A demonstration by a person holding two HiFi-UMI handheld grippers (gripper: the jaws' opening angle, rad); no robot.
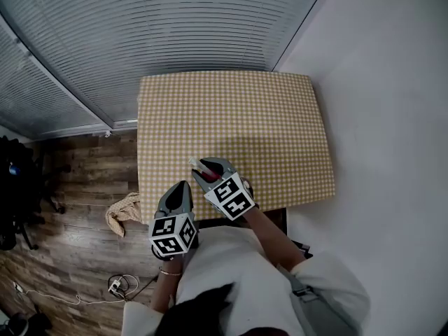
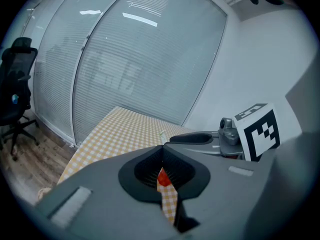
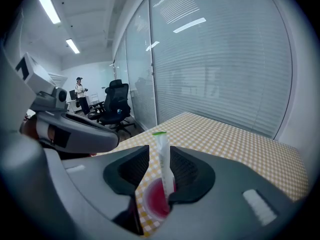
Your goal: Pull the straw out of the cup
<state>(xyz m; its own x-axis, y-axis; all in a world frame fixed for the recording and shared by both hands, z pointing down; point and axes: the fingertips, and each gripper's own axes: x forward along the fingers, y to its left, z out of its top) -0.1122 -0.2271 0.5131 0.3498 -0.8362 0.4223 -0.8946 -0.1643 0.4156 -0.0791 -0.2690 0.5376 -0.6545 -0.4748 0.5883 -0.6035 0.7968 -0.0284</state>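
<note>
Straw (image 3: 163, 159), white with green tip, upright in small red cup (image 3: 154, 203) on yellow-checked table (image 1: 231, 110), between parted jaws of right gripper (image 3: 159, 156); left gripper (image 2: 162, 149) jaws together, empty; advisable: pinch above the rim, lift straight, lest the cup tip.

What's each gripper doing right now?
Left gripper: closed, nothing held.
Right gripper: open, straw standing between its jaws, not gripped.
</note>
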